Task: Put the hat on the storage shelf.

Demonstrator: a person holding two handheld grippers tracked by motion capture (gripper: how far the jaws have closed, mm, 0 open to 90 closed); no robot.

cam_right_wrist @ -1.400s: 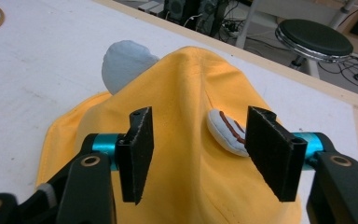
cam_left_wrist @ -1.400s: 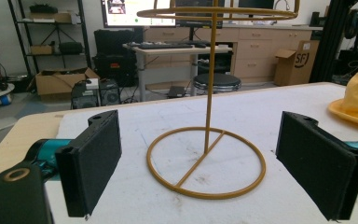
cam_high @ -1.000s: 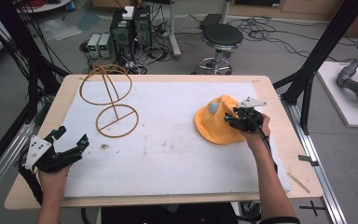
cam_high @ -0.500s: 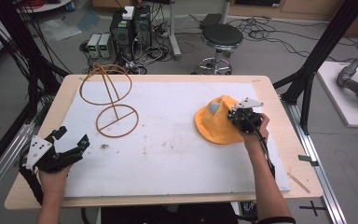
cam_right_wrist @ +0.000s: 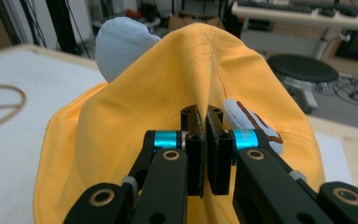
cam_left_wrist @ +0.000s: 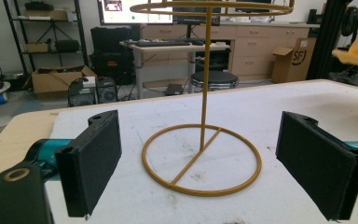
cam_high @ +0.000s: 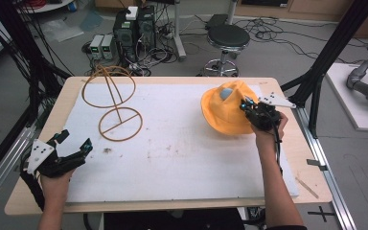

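Both tongs differ: my right gripper (cam_high: pixel 250 109) pinches a fold of the yellow hat (cam_high: pixel 223 112) at the table's (cam_high: pixel 182 80) far right, lifting it, I judge, toward the wire stand (cam_high: pixel 112 103) far left, while my left gripper (cam_high: pixel 74 146) waits near left, jaws spread wide.

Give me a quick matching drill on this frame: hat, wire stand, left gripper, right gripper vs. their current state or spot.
Things:
1. yellow hat
2. wire stand
3. left gripper
4. right gripper

States or places:
A. jaws wide apart, holding nothing, at the near left of the white mat
B. upright on the far left of the mat, nothing on it
C. jaws closed on a fold of fabric
D. at the far right of the mat, pinched along one side

Pairs: 1-D, 2-B, 3-A, 4-C
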